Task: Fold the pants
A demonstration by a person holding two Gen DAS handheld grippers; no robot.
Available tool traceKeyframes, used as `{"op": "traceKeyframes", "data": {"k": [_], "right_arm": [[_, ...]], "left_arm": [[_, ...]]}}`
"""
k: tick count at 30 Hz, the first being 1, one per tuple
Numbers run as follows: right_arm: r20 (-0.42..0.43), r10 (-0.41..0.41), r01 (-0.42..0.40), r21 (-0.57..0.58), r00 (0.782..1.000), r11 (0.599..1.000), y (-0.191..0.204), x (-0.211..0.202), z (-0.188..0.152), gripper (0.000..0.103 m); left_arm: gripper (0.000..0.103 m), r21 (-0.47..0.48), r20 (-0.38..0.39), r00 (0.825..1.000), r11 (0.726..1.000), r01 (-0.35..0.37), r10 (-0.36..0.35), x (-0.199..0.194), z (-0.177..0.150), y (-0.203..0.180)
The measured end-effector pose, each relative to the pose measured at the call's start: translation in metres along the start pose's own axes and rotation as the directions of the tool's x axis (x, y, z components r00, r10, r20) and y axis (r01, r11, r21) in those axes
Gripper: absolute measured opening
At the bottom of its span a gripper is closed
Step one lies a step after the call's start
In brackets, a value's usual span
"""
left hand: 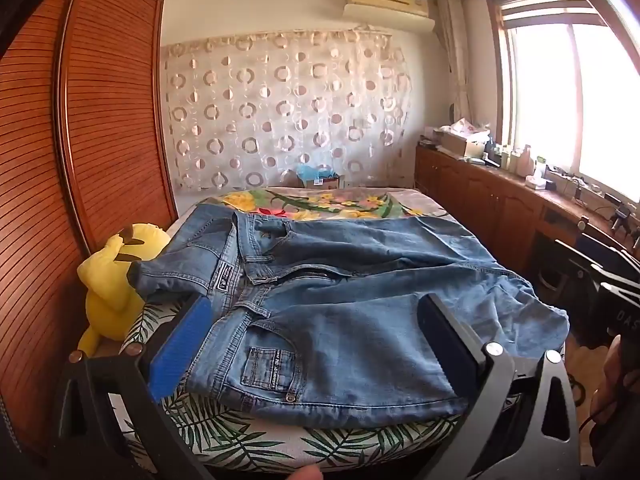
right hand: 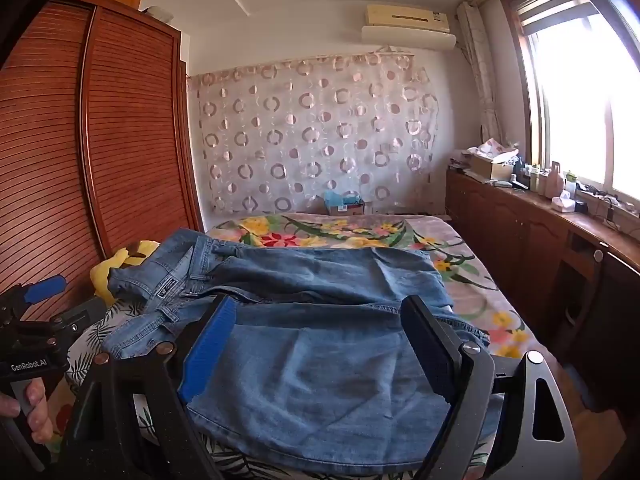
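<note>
Both grippers stand wide and empty above the blue jeans (left hand: 360,280), spread across the near end of the bed (left hand: 256,432): left gripper (left hand: 316,332) by the waistband, right gripper (right hand: 316,340) over the legs. Better to pinch both layers at the near edge, then lift evenly.

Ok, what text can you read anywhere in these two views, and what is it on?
"GenRobot.AI": on the left hand-held gripper.
"DAS", cut off: on the right hand-held gripper.
"NO", then unreadable letters: jeans pocket tag.
Waistband patch: too small to read.
Boxes on the counter: blurred.
</note>
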State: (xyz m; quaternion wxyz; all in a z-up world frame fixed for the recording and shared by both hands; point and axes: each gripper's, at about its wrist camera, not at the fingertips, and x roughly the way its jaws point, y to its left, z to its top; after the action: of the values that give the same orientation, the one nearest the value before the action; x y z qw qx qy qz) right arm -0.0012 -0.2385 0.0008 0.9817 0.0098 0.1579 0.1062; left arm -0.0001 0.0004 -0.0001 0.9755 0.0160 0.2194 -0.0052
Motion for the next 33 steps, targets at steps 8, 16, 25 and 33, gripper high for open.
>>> {"op": "traceKeyframes", "data": {"k": [8,16,25,33], "right_arm": [[0.0,0.003,-0.003,-0.018,1.0,1.0,0.006,-0.001,0.004,0.086],[-0.007,0.005,-0.005,0.011,1.0,1.0,-0.002,0.001,0.0,0.086],[-0.005,0.002,-0.002,0.006,1.0,1.0,0.0,0.001,0.001,0.086],[-0.001,0.003,-0.003,0.007,1.0,1.0,0.0,0.001,0.0,0.086]], "left_arm": [[0.103,-0.01,-0.012,1.0,1.0,-0.009,0.009,0.003,0.004,-0.001],[0.103,-0.059,-0.008,1.0,0.998,-0.012,0.012,-0.001,0.0,0.013],[0.103,-0.061,-0.009,1.0,0.998,-0.014,0.013,0.0,0.0,0.014],[0.103,-0.063,-0.008,1.0,0.998,-0.013,0.012,0.0,0.0,0.014]]}}
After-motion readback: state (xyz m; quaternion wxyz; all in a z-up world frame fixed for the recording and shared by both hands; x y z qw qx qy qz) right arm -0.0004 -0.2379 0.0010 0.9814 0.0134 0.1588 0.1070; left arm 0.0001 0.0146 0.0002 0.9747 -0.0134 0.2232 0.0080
